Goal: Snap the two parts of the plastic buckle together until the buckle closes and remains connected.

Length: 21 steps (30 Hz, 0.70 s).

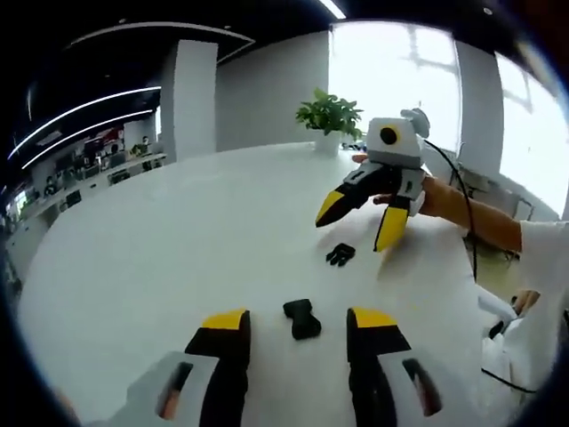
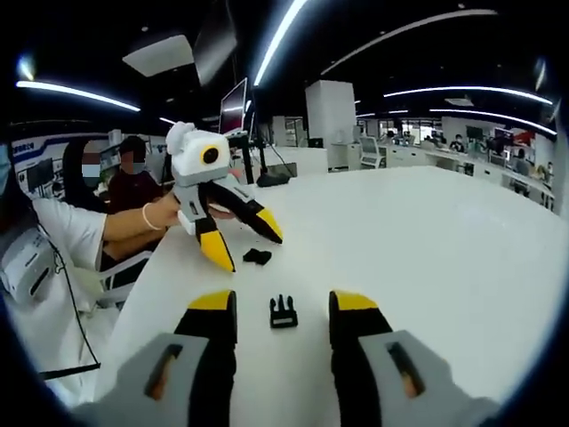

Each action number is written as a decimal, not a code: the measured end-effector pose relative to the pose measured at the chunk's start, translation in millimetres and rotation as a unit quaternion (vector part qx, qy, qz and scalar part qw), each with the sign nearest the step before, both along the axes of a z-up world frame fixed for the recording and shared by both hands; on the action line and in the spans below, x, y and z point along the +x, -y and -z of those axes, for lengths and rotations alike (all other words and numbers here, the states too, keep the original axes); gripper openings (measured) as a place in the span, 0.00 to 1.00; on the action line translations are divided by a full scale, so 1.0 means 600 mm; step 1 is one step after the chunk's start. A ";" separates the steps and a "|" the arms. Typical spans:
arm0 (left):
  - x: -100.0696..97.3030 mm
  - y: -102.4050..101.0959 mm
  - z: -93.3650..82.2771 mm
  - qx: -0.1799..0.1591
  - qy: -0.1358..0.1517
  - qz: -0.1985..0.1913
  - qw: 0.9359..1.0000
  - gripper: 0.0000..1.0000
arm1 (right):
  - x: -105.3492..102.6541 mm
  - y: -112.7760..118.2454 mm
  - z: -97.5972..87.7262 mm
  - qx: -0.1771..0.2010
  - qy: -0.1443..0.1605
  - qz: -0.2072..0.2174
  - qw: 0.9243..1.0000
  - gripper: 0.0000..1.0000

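I see a broad white table (image 1: 160, 240) with a potted green plant (image 1: 330, 116) standing at its far edge, bright windows (image 1: 400, 62) behind it. In the right gripper view a dark monitor (image 2: 234, 105) stands at the table's far side, long ceiling light strips (image 2: 280, 36) run overhead, and a seated person (image 2: 133, 182) is beyond the edge.

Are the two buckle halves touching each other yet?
Apart. The left gripper view shows bare white table between the socket half and the pronged half; the right gripper view shows the same gap.
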State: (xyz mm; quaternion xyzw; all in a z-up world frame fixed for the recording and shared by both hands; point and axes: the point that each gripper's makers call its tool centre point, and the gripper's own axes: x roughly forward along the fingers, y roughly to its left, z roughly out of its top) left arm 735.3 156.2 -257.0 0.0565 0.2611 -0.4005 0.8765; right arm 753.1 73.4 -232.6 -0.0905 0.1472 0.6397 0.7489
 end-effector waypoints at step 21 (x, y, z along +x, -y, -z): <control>-0.016 -0.004 0.005 -0.038 -0.011 0.032 0.999 0.12 | -0.007 0.000 0.008 0.018 -0.010 -0.008 1.000 0.34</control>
